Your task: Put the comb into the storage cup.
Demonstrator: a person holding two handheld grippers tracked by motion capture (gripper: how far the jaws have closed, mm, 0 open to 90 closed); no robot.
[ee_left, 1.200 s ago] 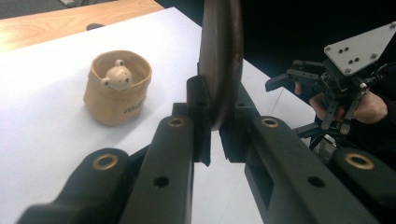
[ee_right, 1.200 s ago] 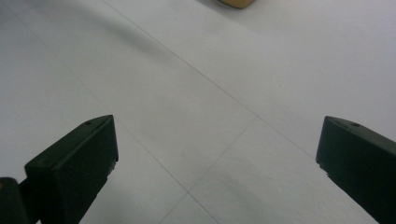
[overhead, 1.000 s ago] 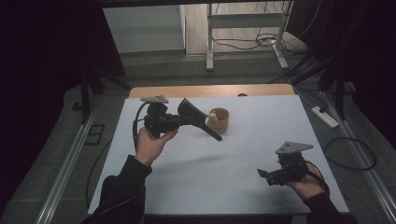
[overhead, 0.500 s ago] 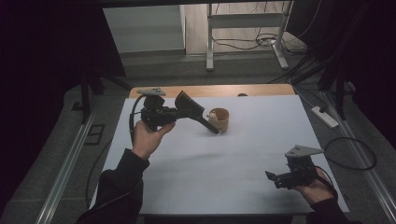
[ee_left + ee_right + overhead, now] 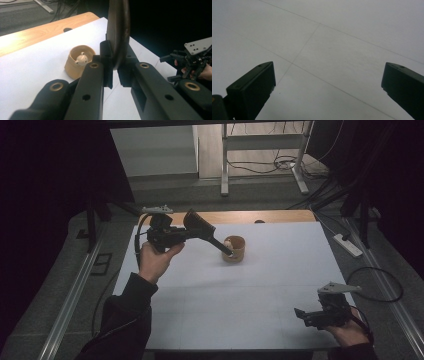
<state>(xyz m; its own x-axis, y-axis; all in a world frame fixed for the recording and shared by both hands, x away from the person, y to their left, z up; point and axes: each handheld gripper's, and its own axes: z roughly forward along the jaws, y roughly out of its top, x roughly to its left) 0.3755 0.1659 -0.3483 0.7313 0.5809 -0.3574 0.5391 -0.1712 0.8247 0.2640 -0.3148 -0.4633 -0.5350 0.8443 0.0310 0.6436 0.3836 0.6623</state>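
Lifted and swung toward the far edge since a second ago, the left claw (image 5: 186, 233) stays clamped on a dark brush (image 5: 200, 226) whose handle tip dips into the wooden cup (image 5: 234, 249) just beyond it, probably stirring, while the right claw (image 5: 303, 315), drawn back, gapes empty over the counter (image 5: 240, 310).

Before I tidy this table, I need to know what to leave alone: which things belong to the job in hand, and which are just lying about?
In use:
- dark brush, clamped in the left gripper
- tan cup with a small bear figure inside

Lying about:
- power strip on the floor
- right gripper, open over bare white table
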